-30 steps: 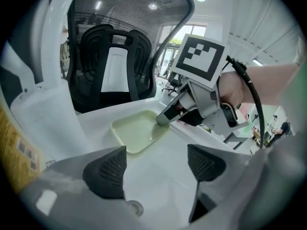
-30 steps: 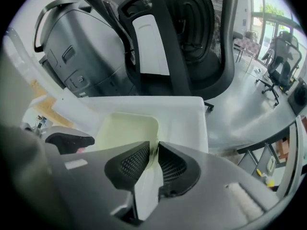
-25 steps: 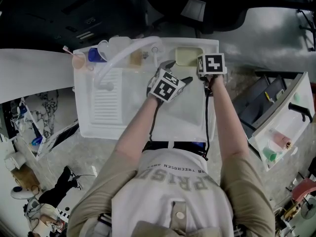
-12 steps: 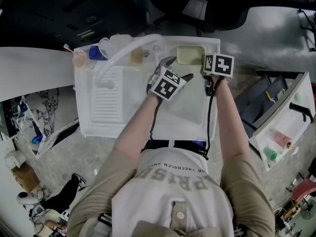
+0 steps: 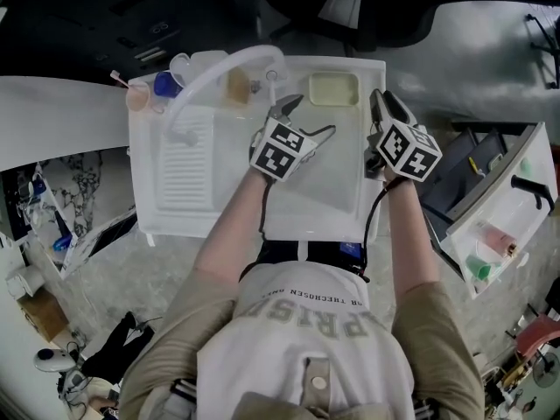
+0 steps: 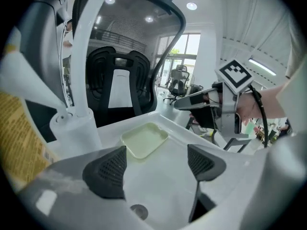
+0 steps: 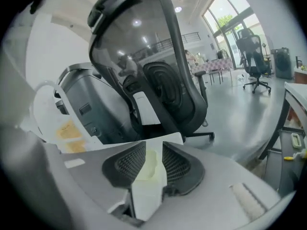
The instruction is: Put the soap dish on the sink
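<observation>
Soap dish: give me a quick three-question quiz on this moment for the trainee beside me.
1. True or false: the soap dish is held in the right gripper.
2. Where does the soap dish lie? A) down in the basin. B) on the far rim of the sink, at its right corner in the head view. C) on the floor.
3. Fill in: the jaws of the left gripper stand ____, with nothing between them.

Key:
1. False. The dish lies apart from that gripper. Its jaws have just been opening and grip nothing.
2. B.
3. Apart.
</observation>
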Tool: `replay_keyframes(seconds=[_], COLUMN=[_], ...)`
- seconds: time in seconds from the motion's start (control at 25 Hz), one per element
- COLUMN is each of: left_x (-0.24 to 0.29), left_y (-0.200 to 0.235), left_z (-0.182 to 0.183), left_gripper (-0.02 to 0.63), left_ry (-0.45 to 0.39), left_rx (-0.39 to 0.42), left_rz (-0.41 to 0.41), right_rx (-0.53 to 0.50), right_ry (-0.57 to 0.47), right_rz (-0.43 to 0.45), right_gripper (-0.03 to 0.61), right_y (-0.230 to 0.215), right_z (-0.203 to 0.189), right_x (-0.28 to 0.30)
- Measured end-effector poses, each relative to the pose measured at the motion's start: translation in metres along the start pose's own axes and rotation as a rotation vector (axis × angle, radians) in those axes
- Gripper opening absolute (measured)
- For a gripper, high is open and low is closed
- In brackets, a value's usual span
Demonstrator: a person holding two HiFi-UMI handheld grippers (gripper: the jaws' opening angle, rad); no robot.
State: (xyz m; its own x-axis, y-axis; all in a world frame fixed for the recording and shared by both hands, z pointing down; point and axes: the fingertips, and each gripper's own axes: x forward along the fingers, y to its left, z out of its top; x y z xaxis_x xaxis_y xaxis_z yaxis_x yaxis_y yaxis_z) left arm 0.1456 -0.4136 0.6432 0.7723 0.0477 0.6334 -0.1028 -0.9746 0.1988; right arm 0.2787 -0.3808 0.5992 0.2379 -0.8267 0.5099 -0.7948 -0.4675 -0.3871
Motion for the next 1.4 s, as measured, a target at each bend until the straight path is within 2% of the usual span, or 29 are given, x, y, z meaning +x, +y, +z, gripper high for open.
replay_keyframes(seconds=[0.28,0.56,0.8,1.0,1.16,1.32,1.4], left_x=[-0.043,-0.115,-0.179,-0.226,-0.257,-0.276,-0.283], left_y=[-0.024,-0.053,-0.085,-0.109,-0.121,-0.130,-0.134], left_z=[0.017,0.044,0.063,0.067,0.070,0.071,0.070], left_gripper=[0.417,0.409,0.331,0.197,0.127,0.095,0.050], left_ry=[-0.146,-0.343,-0.490,-0.579,-0.643,-0.676,-0.691], left_rx=[-0.033,-0.064,-0.050,-0.034,-0.017,0.012,0.032], left_rz=[0.066,0.218,0.360,0.485,0.582,0.622,0.630], right_rx=[-0.189,-0.353,-0.424,-0.476,-0.485,-0.475,-0.467], right_ry=[-0.158,-0.284,-0.372,-0.424,-0.452,-0.473,-0.488], right_rz=[0.081,0.164,0.226,0.247,0.244,0.236,0.231], right_gripper=[0.117,0.118,0.106,0.076,0.043,0.023,0.020], right_y=[0.021,0.055,0.075,0.085,0.084,0.086,0.090], right_z=[0.014,0.038,0.047,0.050,0.053,0.056,0.057], right_x=[-0.069,-0.151,-0.222,-0.268,-0.290,-0.304,-0.310])
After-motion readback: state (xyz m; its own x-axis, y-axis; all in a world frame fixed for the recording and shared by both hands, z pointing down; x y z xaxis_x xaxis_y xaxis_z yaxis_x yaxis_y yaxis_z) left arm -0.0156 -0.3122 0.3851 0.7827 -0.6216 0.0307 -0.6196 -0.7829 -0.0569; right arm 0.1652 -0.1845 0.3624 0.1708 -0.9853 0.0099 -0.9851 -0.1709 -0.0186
